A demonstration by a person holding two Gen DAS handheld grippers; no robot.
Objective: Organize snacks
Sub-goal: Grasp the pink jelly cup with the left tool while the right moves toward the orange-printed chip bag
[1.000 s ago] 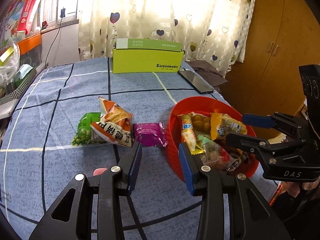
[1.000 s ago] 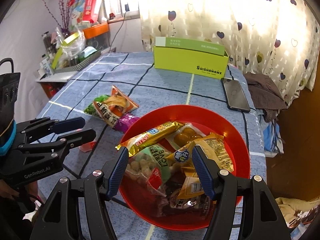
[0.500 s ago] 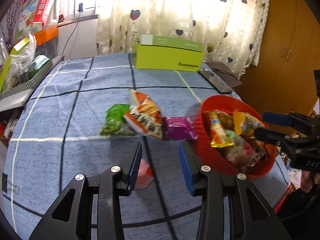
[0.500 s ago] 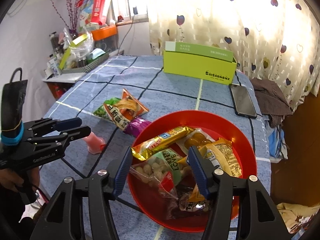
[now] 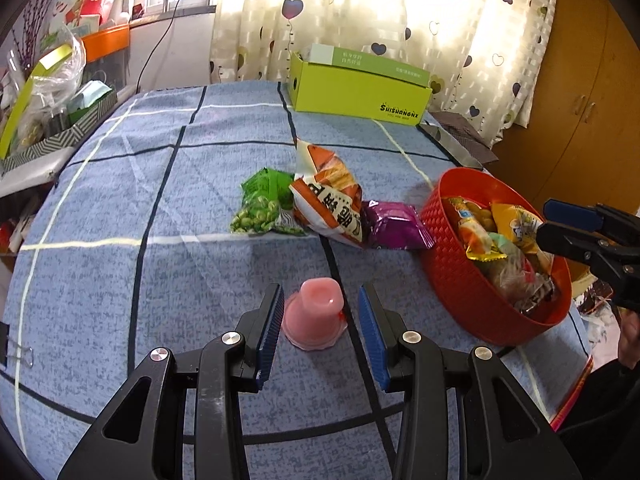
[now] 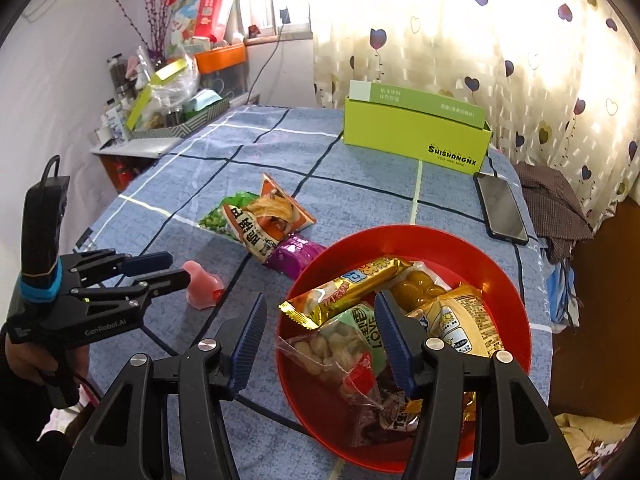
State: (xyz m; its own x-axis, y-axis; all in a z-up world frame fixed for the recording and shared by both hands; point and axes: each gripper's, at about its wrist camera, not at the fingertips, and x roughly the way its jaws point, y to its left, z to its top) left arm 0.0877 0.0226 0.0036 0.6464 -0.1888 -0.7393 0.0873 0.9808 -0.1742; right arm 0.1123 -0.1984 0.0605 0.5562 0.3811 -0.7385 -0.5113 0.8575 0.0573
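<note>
Snacks are split between a red basket at the near right edge of the table and a loose group nearer the table's middle. Nearest the front edge, a pink jelly cup is seen upside down on the blue checked cloth, framed between the 2 blue pads of the left gripper; the jaws are held partly open with gaps on both sides, nothing gripped. The right gripper is held over the basket's near rim, jaws apart and empty, above a clear peanut bag. Also piled in the basket are a gold bar wrapper and a yellow packet. Past the cup, a purple pack lies just beside the basket, touching an orange chip bag, which overlaps a green pea bag. At the far edge a lime-green box stands, with a black phone near the far right corner. Heart-print curtains are hung behind.
</note>
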